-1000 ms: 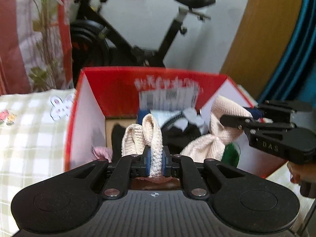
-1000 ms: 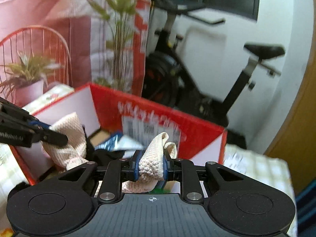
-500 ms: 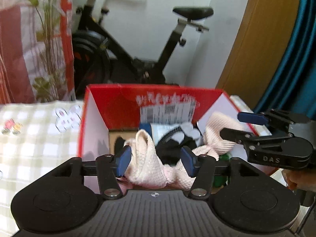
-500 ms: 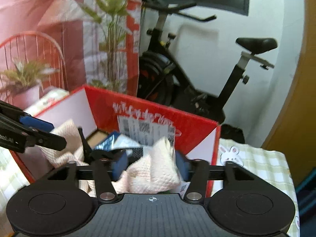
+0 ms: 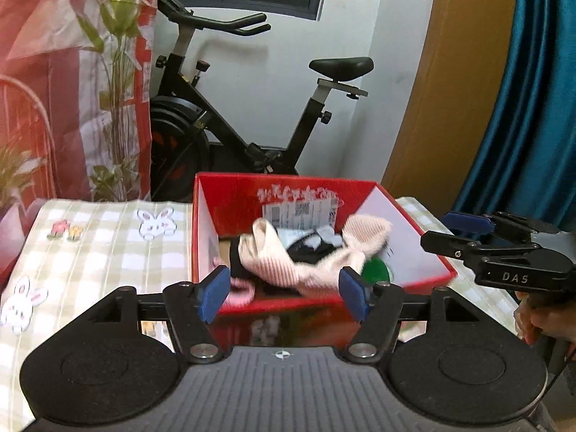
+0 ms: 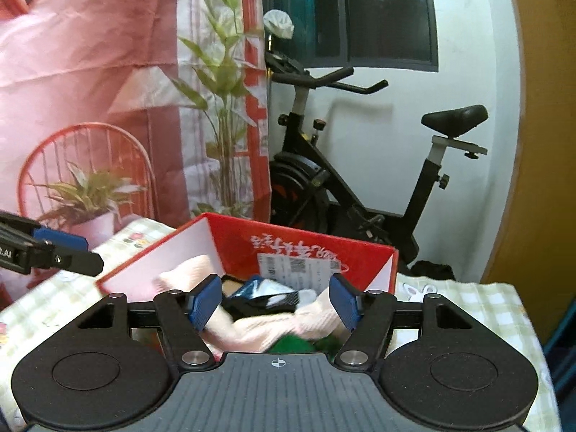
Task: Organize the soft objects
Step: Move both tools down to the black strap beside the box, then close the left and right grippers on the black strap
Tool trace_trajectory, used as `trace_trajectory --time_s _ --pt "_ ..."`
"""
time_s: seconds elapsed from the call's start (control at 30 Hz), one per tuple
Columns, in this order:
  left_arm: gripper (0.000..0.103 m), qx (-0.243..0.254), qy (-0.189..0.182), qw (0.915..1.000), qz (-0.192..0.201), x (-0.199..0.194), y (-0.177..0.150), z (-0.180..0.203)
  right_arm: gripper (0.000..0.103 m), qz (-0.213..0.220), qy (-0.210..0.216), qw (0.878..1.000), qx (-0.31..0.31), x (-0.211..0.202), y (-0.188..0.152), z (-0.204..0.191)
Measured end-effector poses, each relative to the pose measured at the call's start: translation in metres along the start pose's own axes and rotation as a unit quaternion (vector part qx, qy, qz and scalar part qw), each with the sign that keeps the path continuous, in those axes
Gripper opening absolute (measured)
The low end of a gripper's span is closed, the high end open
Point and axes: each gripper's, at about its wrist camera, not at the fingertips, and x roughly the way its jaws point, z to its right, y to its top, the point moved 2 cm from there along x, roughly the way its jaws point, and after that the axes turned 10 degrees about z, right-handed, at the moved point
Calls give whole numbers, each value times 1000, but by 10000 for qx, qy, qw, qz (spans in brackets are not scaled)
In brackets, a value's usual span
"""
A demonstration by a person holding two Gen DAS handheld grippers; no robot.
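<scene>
Both claws stand wide and grip nothing. Left claw (image 5: 284, 297) hangs at the near edge of the red box (image 5: 424, 243), its blue pads (image 5: 214, 293) spread well apart. Right claw (image 6: 273, 302) hangs at the box's right side with its pads just as far apart. A pale pink knitted cloth (image 5: 288, 257) lies loose inside the box, draped over dark garments (image 5: 306, 248), with a green item (image 5: 376, 270) beside it. That box sits on a checked worktop (image 5: 108, 252) printed with rabbits. An exercise bike (image 5: 230, 122) stands behind.
</scene>
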Motion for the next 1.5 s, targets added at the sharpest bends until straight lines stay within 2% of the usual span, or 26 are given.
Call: trace_trajectory --time_s 0.17,0.27,0.6,0.83,1.2,1.4,1.47,1.5 --pt "69 -175 60 9996 -226 -4 -28 -3 61 -6 18 9999 106 -25 -21 -14" --pt "69 -267 177 9987 -392 0 -43 -10 61 -174 19 9997 159 -29 -38 -20" --pt "69 -818 742 9895 -928 28 -88 -59 61 -883 -311 9934 663 -4 -104 -15" --pt "69 -1026 658 9861 -1128 41 -108 -72 59 -1253 -308 9888 753 8 -141 -18" --pt "69 -1263 486 9855 -1021 50 -122 -67 57 -1024 -167 9903 920 2 -161 -11" --pt "69 -930 542 9879 -1118 59 -121 -53 56 -979 -136 9904 969 3 -163 -10" --pt "66 -960 477 9877 -1136 60 -121 -48 56 -990 -132 9901 983 2 -162 -10" --pt "51 -975 438 9876 -1148 60 -121 -46 56 -1004 -131 9899 992 2 -162 -10"
